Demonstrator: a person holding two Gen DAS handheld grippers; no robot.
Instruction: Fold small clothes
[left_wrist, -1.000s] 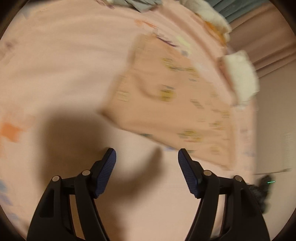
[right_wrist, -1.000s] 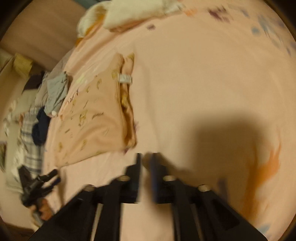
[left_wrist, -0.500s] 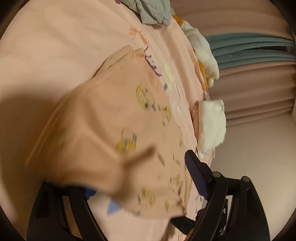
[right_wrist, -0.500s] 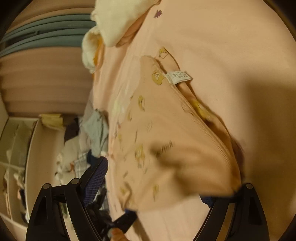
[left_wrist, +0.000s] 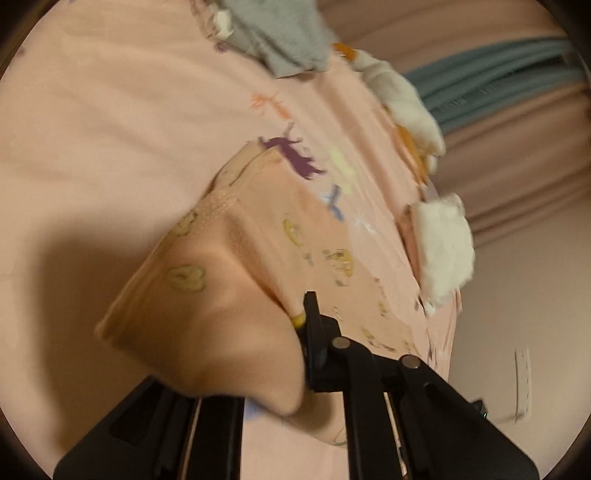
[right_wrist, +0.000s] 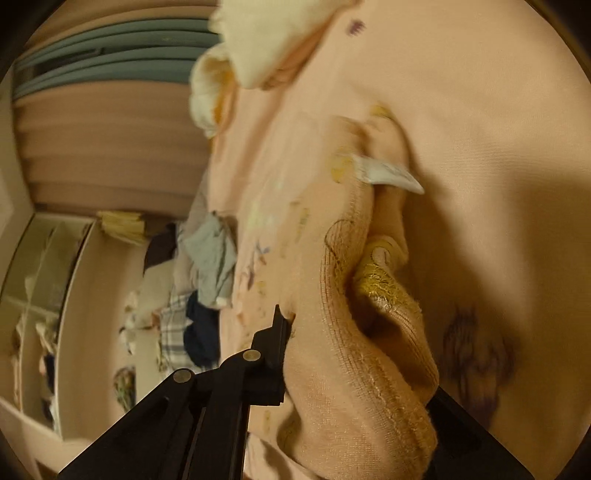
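Grippers closing: left gripper (left_wrist: 301, 325) and right gripper (right_wrist: 291, 321) each pinch the peach printed garment (left_wrist: 229, 280), bunched at 6 o'clock on the bedsheet (left_wrist: 92, 129). Lift both evenly, edges aligned.

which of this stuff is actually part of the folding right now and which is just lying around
In the job: peach printed garment, pinched by the closing left gripper and right gripper.

Lying about: grey garment, white fluffy cloth, clothes pile, pink sheet.
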